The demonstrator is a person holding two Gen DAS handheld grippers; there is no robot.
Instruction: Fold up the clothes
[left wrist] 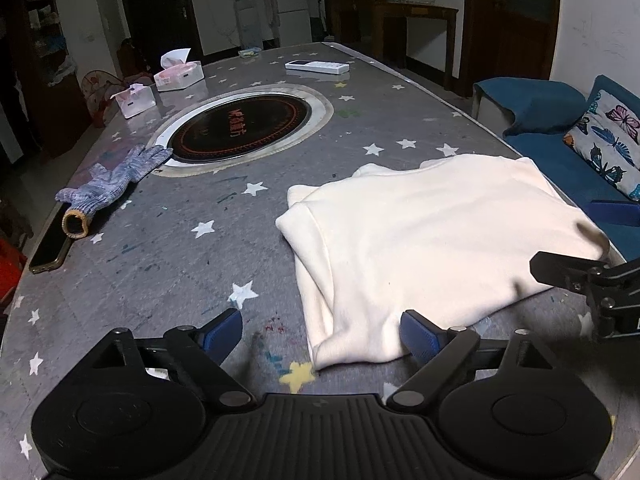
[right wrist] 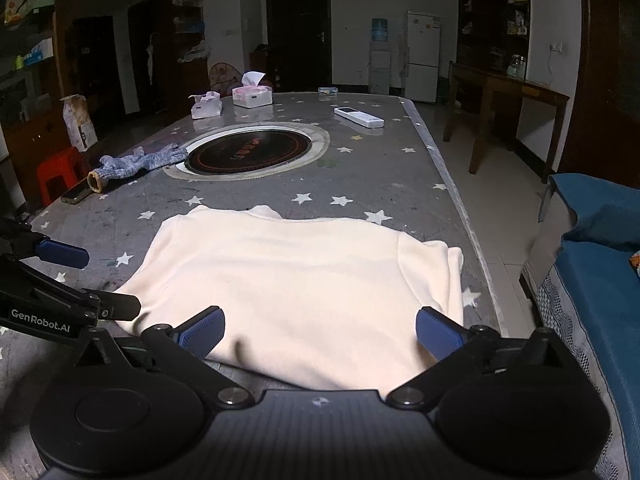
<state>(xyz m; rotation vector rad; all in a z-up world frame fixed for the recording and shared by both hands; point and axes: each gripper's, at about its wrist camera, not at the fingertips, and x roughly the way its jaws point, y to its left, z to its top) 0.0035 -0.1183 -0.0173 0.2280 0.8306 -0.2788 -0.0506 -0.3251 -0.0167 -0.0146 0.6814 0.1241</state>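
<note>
Cream garment [right wrist: 288, 280], grey star-patterned tablecloth [right wrist: 360, 168]

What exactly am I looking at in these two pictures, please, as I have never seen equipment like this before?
There is no robot here: a person carries a pair of hand-held tongs in each hand, and a wide-angle camera on each looks forward along its two blue-tipped fingers. One picture comes from the left tongs, the other from the right tongs. Both stand open and hold nothing. In front of them a cream garment, already partly folded, lies on a grey star-patterned table. Farther off on the table are a round dark cooktop, a grey knitted glove, a phone, two tissue boxes and a white remote control. A blue sofa stands beside the table.
</note>
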